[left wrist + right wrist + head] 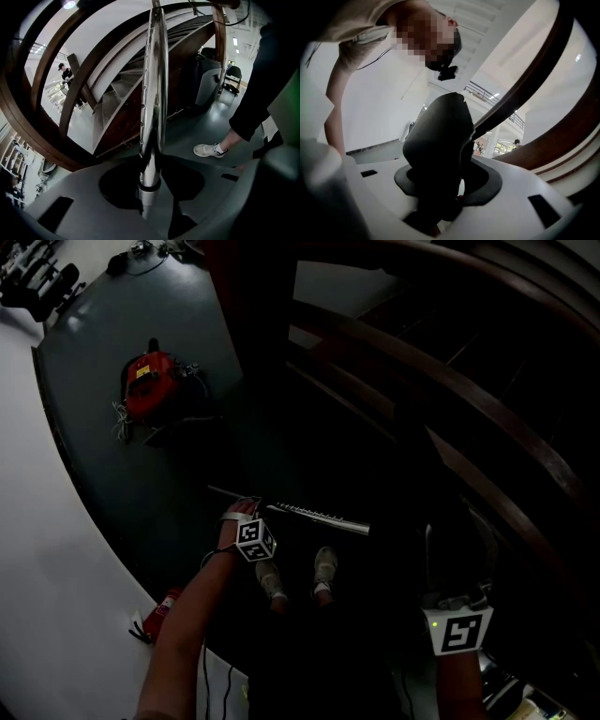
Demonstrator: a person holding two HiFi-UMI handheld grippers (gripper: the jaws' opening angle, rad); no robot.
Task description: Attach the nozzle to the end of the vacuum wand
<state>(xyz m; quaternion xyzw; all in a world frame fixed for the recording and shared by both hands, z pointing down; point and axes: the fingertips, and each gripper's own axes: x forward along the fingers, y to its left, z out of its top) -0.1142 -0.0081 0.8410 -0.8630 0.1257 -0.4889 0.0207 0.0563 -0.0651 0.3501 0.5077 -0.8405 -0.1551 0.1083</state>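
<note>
The chrome vacuum wand (pixel 314 516) hangs nearly level above the dark floor in the head view. My left gripper (pixel 246 512) grips it near its left end. In the left gripper view the wand (pixel 154 93) runs straight up out of the left gripper (pixel 149 199), whose jaws are shut on its narrower end piece. In the right gripper view the black nozzle (pixel 438 136) fills the right gripper (pixel 440 201), which is closed on its lower part. The right gripper (pixel 453 589) sits low right in the head view, apart from the wand; the nozzle is lost in the dark there.
A red vacuum body (pixel 150 385) with its cord lies on the dark floor at the far left. A curved wooden staircase (pixel 450 390) rises on the right. The person's shoes (pixel 272 579) stand below the wand. A small red item (pixel 161 613) lies by the floor's pale edge.
</note>
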